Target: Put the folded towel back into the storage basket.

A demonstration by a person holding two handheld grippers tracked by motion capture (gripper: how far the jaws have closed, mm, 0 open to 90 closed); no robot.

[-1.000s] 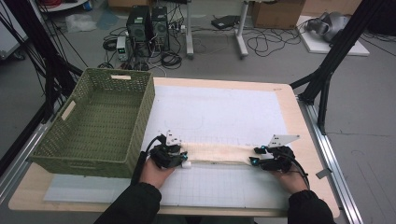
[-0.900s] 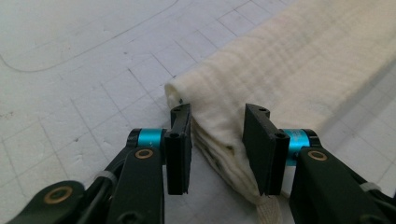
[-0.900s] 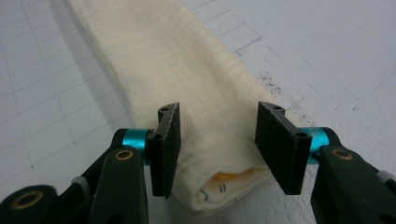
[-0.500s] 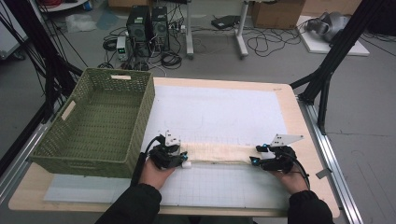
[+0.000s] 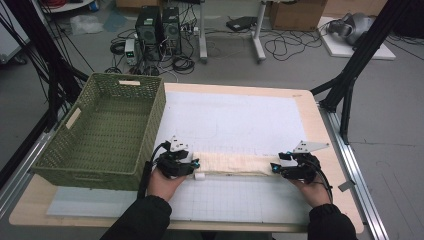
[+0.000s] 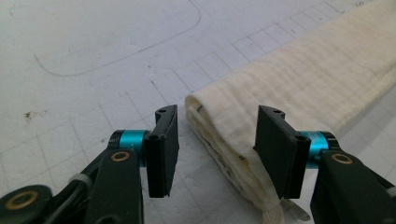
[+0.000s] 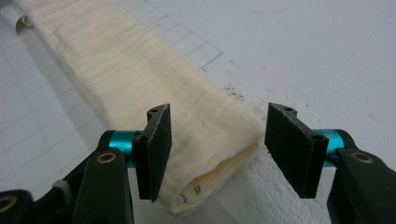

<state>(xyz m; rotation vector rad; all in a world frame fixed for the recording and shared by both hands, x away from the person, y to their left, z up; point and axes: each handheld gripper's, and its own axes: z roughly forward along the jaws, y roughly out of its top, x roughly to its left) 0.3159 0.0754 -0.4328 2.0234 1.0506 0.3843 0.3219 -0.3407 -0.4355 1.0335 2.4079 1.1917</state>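
A long folded cream cloth (image 5: pixel 232 163) lies flat across the white grid mat (image 5: pixel 240 115). My left gripper (image 5: pixel 192 165) is at its left end and my right gripper (image 5: pixel 275 168) at its right end, both low on the table. In the left gripper view the cloth's folded end (image 6: pixel 299 88) lies between the jaws of the left gripper (image 6: pixel 218 112), which have just been opening; the left pad stands clear of it. In the right gripper view the cloth (image 7: pixel 140 60) runs between the jaws of the right gripper (image 7: pixel 219 109), which have also just widened, with a gap at the right pad.
A green woven basket (image 5: pixel 150 125) stands empty on the table's left side, close to my left hand. A small white tag (image 5: pixel 199 176) sticks out by the cloth's left end. The table's front edge (image 5: pixel 200 227) is near the person's forearms.
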